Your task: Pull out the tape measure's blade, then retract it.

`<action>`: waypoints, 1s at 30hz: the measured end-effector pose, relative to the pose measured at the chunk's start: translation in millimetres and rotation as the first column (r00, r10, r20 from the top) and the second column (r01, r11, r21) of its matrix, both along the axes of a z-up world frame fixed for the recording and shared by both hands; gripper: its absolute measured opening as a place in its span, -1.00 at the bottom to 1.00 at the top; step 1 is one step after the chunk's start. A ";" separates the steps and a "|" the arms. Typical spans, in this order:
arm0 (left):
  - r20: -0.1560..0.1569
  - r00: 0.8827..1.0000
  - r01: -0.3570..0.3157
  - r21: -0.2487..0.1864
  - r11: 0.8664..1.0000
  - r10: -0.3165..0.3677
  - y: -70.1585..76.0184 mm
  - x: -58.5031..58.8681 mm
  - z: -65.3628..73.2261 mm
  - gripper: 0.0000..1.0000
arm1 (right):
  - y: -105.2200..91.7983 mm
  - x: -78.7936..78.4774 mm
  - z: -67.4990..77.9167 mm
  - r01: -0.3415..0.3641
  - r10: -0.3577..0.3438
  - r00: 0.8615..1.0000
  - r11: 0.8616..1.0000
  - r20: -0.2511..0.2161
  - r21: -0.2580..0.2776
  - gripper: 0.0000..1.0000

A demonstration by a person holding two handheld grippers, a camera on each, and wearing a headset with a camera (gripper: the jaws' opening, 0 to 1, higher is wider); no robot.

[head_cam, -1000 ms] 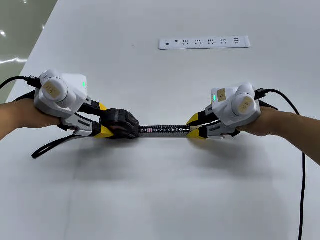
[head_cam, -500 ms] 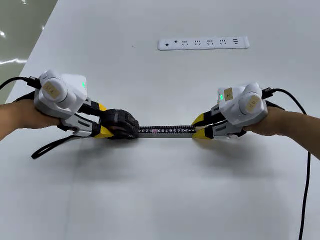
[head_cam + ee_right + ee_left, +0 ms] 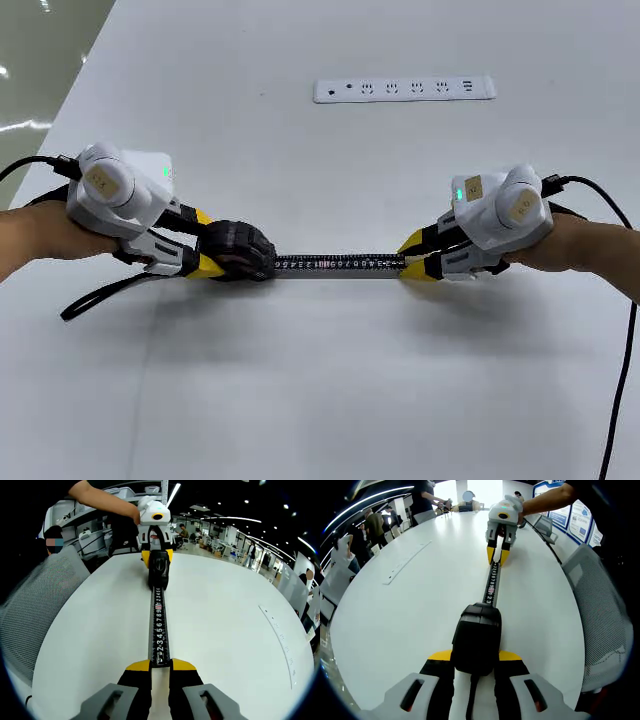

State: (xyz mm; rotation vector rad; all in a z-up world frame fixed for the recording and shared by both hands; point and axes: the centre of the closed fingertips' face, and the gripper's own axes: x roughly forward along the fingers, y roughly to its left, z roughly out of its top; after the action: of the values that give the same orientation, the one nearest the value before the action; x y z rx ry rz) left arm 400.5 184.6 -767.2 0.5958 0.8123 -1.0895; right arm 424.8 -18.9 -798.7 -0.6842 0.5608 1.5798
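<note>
Both my grippers are holding a tape measure drawn out flat on the white table.

My left gripper, at the left middle of the head view, has its jaws clamped on the black tape measure case, one yellow tip on each side. My right gripper, at the right middle, has its jaws pinched together on the free end of the blade. The blade runs straight between the two grippers, lying low along the table with its numbers facing up. A black strap trails from the left gripper toward the lower left. A black cable hangs down the right edge. A white power strip lies well apart, at the upper middle.
</note>
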 end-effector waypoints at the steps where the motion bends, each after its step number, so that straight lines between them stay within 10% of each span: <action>1: 0.000 1.000 0.000 0.000 1.000 0.000 0.1 0.1 -0.1 -0.51 | -0.9 -0.1 -0.1 0.001 -0.001 1.000 1.000 -0.002 -0.001 -0.84; 30: -0.003 1.000 -0.001 -0.003 1.000 0.001 0.4 -0.2 -0.6 -0.51 | -40.2 5.3 -1.1 0.025 -0.026 0.999 0.999 -0.021 -0.046 -0.84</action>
State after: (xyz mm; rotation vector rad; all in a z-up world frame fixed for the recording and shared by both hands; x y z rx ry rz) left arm 400.3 185.0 -767.9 0.5915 0.8133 -1.0909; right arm 430.1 -59.1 -799.8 -0.6928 0.6207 1.5562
